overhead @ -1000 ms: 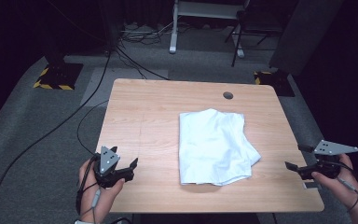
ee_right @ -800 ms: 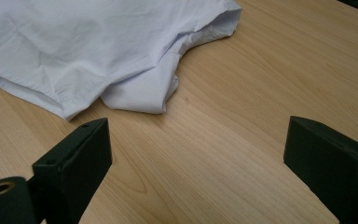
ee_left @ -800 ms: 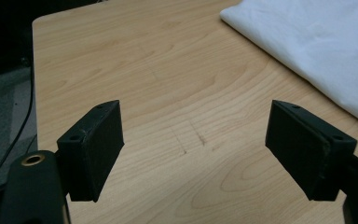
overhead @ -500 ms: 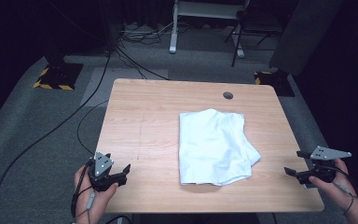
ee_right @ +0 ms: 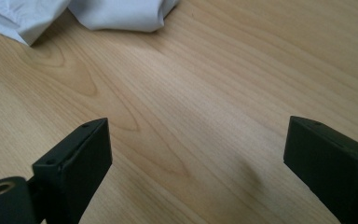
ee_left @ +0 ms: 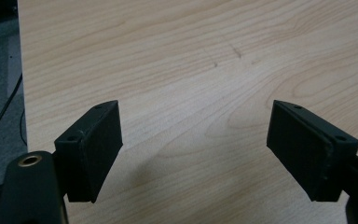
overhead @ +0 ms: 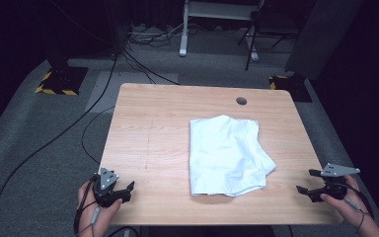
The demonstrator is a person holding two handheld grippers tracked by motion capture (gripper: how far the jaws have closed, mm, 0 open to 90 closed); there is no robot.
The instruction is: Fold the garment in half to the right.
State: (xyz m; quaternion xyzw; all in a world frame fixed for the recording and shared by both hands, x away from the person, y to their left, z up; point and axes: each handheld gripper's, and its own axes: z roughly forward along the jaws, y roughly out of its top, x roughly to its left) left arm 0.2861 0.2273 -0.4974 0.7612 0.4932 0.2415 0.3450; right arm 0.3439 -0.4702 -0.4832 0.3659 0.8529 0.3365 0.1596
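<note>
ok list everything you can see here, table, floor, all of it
cloth: 1, white, loosely folded, right of the table's middle, apart from both grippers
table: 1, light wood, centre of the high view
cable hole: 1, dark, round, far right part of the tabletop
floor cables: several, black, on the grey carpet left of and beyond the table
striped blocks: 2, black and yellow, on the floor at the far left and far right
stand legs: white, beyond the table
left gripper: 1, black, jaws open, near left edge of table
right gripper: 1, black, jaws open, near right corner
hands: 2, holding the grippers
</note>
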